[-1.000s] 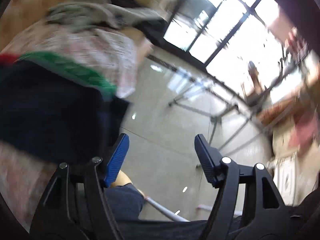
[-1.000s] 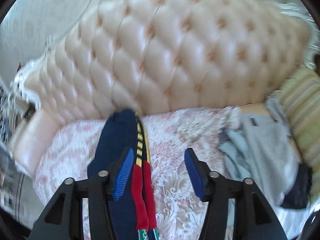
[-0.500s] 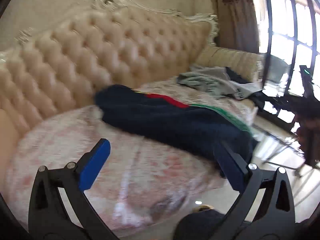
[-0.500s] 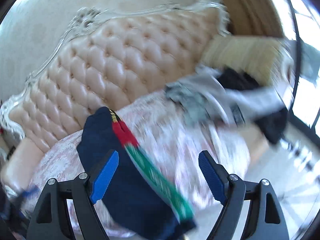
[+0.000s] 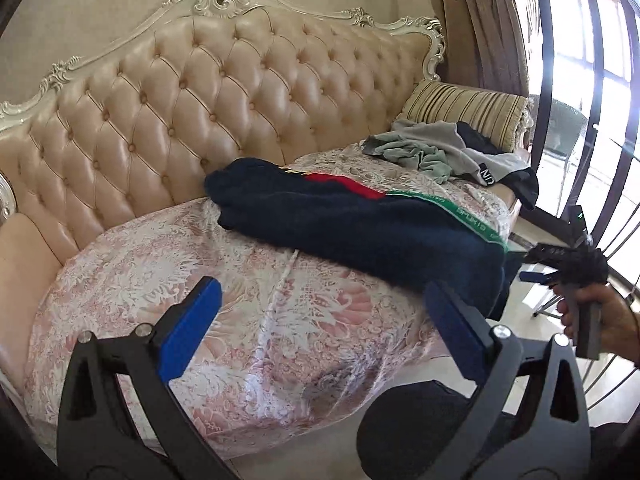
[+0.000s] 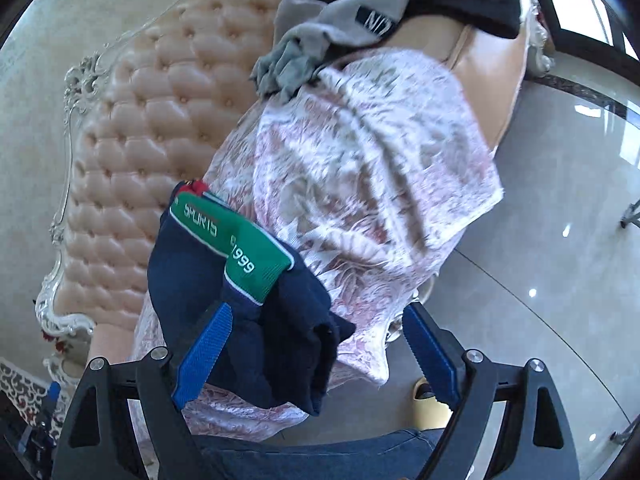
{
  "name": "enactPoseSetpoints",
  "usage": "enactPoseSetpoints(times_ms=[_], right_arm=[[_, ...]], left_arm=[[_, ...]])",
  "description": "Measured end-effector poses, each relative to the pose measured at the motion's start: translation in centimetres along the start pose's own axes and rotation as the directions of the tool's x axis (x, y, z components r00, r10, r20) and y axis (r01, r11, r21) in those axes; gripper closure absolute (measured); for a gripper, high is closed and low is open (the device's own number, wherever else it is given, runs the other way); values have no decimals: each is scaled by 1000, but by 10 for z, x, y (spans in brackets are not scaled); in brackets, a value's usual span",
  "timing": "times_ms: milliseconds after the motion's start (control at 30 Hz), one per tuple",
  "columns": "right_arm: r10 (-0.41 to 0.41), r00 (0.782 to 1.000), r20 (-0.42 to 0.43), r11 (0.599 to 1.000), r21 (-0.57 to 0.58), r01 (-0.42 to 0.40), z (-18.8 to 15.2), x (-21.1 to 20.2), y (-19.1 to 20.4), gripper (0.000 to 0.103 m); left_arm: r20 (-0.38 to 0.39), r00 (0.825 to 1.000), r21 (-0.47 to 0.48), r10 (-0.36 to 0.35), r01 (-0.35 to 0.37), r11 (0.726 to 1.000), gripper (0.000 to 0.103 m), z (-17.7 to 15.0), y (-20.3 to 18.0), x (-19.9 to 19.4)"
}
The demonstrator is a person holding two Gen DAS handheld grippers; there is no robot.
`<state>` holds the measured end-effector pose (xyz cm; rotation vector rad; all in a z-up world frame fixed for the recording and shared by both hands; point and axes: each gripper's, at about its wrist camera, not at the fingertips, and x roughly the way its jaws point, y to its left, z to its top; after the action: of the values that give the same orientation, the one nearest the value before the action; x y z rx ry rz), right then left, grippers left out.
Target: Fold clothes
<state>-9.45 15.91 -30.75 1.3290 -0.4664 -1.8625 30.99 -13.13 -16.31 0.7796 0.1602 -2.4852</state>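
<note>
A navy garment (image 5: 360, 228) with a red and green side stripe lies along the sofa seat, and its end hangs over the front edge. My left gripper (image 5: 320, 320) stands open in front of the seat, short of the garment, with nothing between its fingers. In the left wrist view a hand holds my right gripper (image 5: 560, 264) at the hanging end. My right gripper (image 6: 320, 344) is open, tilted. The garment's green-banded end (image 6: 240, 264) sits between its jaws, close to the left finger (image 6: 204, 356).
The tufted cream sofa back (image 5: 200, 92) rises behind a pink floral seat cover (image 5: 180, 256). A pile of grey and black clothes (image 5: 440, 152) lies against a striped cushion (image 5: 464, 108) at the right end. Glossy floor (image 6: 560, 240) and tall windows (image 5: 600, 80) are on the right.
My left gripper swung from the floor to face the sofa and opened wider. My right gripper moved right and down to the garment's hanging end and opened wider.
</note>
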Motion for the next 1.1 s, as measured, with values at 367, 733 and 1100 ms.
enactPoseSetpoints(times_ms=[367, 733, 1100], right_arm=[[96, 995, -40, 990, -95, -100, -12, -18, 17, 99], [31, 992, -122, 996, -76, -41, -53, -15, 7, 99], [-364, 931, -1, 896, -272, 351, -31, -26, -5, 34]], left_arm=[[-51, 998, -76, 21, -25, 997, 38, 2, 14, 10], [-166, 900, -89, -402, 393, 915, 38, 0, -8, 57], [-505, 587, -48, -633, 713, 700, 28, -45, -71, 167]])
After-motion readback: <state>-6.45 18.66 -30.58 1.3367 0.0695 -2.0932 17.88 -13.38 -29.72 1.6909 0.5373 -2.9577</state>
